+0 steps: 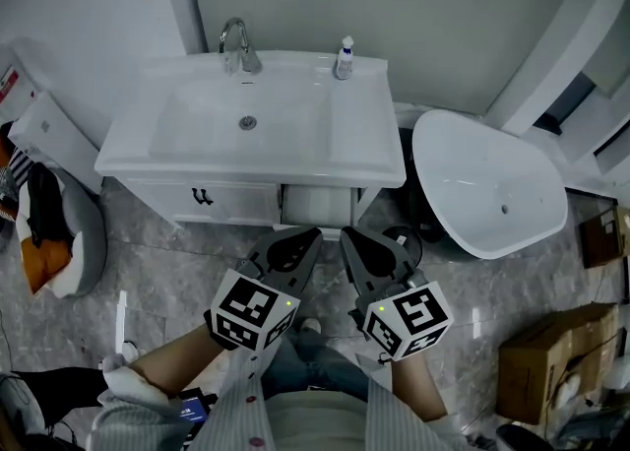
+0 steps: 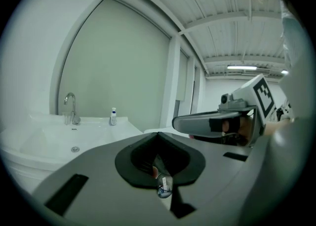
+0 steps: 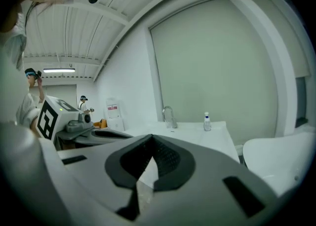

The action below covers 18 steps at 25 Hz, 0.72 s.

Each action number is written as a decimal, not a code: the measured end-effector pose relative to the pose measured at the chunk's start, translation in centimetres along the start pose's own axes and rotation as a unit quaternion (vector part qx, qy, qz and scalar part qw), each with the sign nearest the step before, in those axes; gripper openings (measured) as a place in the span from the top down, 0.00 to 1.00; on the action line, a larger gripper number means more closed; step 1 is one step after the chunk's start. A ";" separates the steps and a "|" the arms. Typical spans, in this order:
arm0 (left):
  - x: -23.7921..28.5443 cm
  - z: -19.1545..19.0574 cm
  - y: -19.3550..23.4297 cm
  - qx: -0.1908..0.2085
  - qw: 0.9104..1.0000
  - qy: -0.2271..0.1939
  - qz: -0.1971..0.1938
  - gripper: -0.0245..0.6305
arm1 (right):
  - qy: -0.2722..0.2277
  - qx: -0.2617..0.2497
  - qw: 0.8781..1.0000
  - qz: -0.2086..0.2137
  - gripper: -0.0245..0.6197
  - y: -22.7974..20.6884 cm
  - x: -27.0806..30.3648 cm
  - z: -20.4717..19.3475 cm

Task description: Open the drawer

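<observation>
I'm holding both grippers side by side above the floor, facing the sink. My left gripper is sitting fully pinched shut, gripping nothing; a tiny shiny speck is showing in its gap, possibly a reflection. My right gripper is also closing tip to tip, empty. The drawer is sitting shut under the sink, its dark handle well apart from both grippers.

Faucet and bottle stand at the sink's back, drawer beneath it, tub at right.
</observation>
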<state>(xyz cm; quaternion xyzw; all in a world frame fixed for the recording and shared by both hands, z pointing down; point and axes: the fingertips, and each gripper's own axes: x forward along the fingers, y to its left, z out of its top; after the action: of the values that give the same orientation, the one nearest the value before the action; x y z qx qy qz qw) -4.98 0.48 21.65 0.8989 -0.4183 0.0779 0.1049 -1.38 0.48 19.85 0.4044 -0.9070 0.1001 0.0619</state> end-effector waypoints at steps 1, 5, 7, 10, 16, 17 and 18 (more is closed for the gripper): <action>-0.4 0.2 -0.1 -0.001 1.000 -0.002 -0.002 0.94 | -0.002 0.002 1.000 0.001 0.95 0.4 -0.2 0.3; -1.9 1.3 -0.9 0.006 1.000 -0.019 -0.009 0.94 | -0.004 -0.004 1.000 0.003 0.95 1.9 -0.5 0.9; -2.5 1.7 -1.1 0.009 1.000 -0.027 -0.010 0.94 | -0.003 -0.004 1.000 0.004 0.95 2.3 -0.5 1.0; -3.1 2.1 -1.0 0.007 0.999 -0.030 -0.012 0.94 | -0.003 0.002 1.000 0.004 0.95 2.5 -0.5 1.1; -3.3 2.0 -0.2 0.005 1.000 -0.027 -0.010 0.94 | -0.002 0.005 1.000 0.006 0.95 2.6 -0.4 1.1; -3.3 1.8 -0.2 0.006 1.000 -0.026 -0.010 0.94 | -0.002 0.006 1.000 0.007 0.95 2.7 -0.3 1.1; -3.2 1.7 -0.2 0.008 1.000 -0.025 -0.010 0.94 | -0.002 0.007 1.000 0.007 0.95 2.7 -0.3 1.0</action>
<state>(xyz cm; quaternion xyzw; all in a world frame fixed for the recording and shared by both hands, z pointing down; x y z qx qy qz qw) -6.78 2.53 19.22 0.9056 -0.4108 0.0577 0.0877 -3.20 2.20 18.47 0.3983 -0.9093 0.1063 0.0564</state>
